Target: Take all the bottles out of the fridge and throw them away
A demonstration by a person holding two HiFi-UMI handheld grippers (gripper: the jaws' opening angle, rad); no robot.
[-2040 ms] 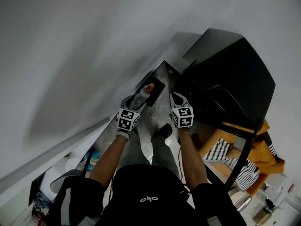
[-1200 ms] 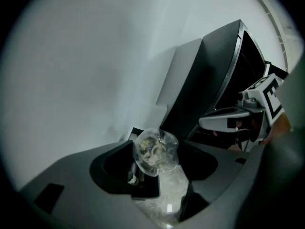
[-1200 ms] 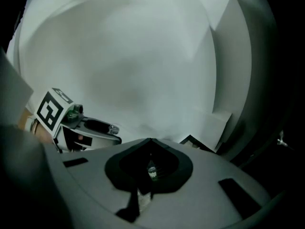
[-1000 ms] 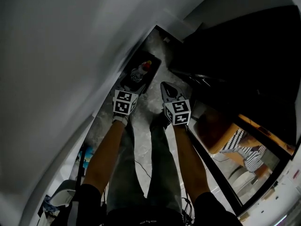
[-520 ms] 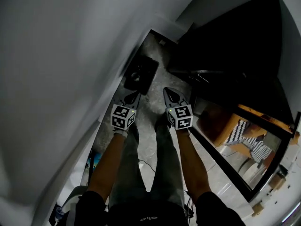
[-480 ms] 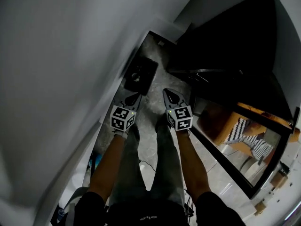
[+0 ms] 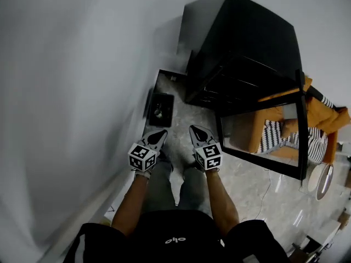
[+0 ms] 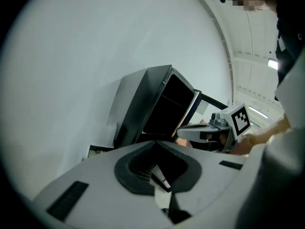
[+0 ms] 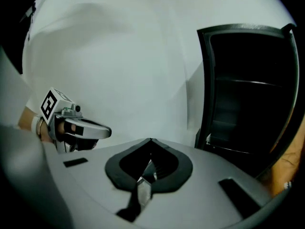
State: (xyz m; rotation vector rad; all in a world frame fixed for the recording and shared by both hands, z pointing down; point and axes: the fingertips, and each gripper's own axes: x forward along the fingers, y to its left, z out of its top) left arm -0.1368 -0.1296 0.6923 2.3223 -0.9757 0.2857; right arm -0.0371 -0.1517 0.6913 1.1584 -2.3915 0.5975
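1. Since the frame a second back, both grippers have come up and away from the bin. The head view now takes in the whole fridge.
2. The grey left gripper [image 7: 158,133], with its black-and-white marker cube, has its jaws pressed together with nothing between them, as its own view shows.
3. The matching grey right gripper [image 7: 194,130] is likewise closed tip to tip and empty.
4. The two are held side by side, a little apart, pointing forward and somewhat down. Each shows in the other's view.
5. Just beyond the left gripper, the black rectangular bin [image 7: 167,100] stands on the grey marbled floor [image 7: 247,185] against the white wall [image 7: 71,92].
6. The clear plastic bottle with the red cap [image 7: 158,112], dropped into the bin earlier, now shows inside it only as a small pale shape.
7. To the right of the bin stands the tall black fridge [image 7: 241,43]. Its inside is dark, with shelf edges showing as thin lines.
8. The fridge's black-framed glass door [image 7: 260,130] stands swung open toward the right.
9. Past the door is an orange seat [image 7: 321,114].
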